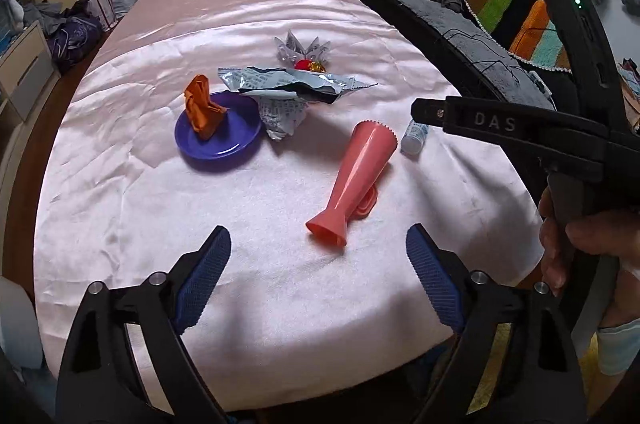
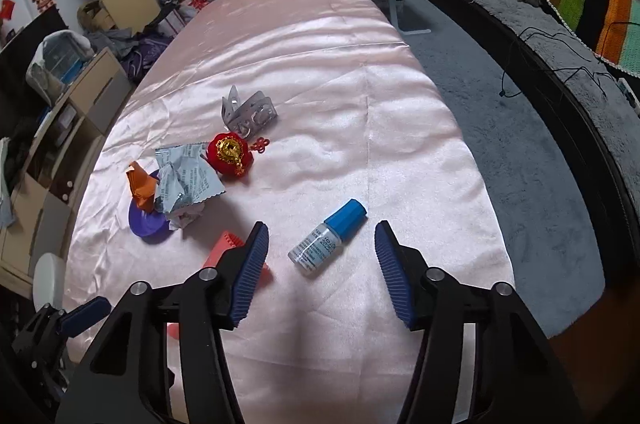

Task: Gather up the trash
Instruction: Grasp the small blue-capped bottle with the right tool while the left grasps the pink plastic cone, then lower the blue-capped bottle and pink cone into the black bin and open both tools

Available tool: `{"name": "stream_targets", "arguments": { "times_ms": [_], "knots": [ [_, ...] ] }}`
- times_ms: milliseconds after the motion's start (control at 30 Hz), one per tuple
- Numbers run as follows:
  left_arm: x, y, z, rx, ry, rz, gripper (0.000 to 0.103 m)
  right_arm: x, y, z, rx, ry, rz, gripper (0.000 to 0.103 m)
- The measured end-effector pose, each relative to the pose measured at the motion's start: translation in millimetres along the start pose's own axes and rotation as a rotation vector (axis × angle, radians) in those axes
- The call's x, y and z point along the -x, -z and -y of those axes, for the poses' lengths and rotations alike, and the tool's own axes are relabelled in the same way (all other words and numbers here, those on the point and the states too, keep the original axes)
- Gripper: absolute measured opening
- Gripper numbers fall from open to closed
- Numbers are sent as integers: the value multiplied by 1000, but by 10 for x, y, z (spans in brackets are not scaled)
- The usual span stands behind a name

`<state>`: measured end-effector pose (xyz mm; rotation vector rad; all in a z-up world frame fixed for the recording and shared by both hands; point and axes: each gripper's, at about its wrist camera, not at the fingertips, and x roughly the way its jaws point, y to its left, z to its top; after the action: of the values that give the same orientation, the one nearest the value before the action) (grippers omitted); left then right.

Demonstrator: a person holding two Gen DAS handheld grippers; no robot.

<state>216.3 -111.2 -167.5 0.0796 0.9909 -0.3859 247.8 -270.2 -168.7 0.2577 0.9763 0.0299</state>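
tongs of both hands hang released over the pink counter. between the right tongs lies a small bottle, long axis slanting, blue cap pointing far-right. ahead of the left tongs, a pink vase lies base nearest. beyond: crumpled wrapper beside a purple plate bearing orange paper.

Each camera sits just behind its own tongs, looking forward and down along them over the pink-covered table. The left view faces the pink vase ahead of its tips, with the right tool entering at its right edge. The right view looks from nearer the table's right side, with the small bottle between its tips. Both share the purple plate, crumpled wrappers and far clutter.
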Motion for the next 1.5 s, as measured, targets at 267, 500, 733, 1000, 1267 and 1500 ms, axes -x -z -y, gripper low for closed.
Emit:
{"name": "stream_targets", "arguments": {
  "times_ms": [267,500,733,1000,1267,1500],
  "knots": [
    [-368,-175,105,-20,32,-35,68,-234,-85,53,-17,4,-28,51],
    [-514,-171,73,-24,46,-38,34,-320,-53,51,11,14,-41,30],
    [-438,-99,-29,-5,63,-53,22,-282,20,6,80,24,-41,20],
    [-210,239,-72,10,50,-44,22,-101,342,-137,133,-4,-64,20],
    [238,658,-171,48,2,-12,22,301,807,-234,138,-78,-62,20],
    [632,1055,-242,79,-15,18,22,694,1141,-376,177,-115,-43,20]
  ]
}}
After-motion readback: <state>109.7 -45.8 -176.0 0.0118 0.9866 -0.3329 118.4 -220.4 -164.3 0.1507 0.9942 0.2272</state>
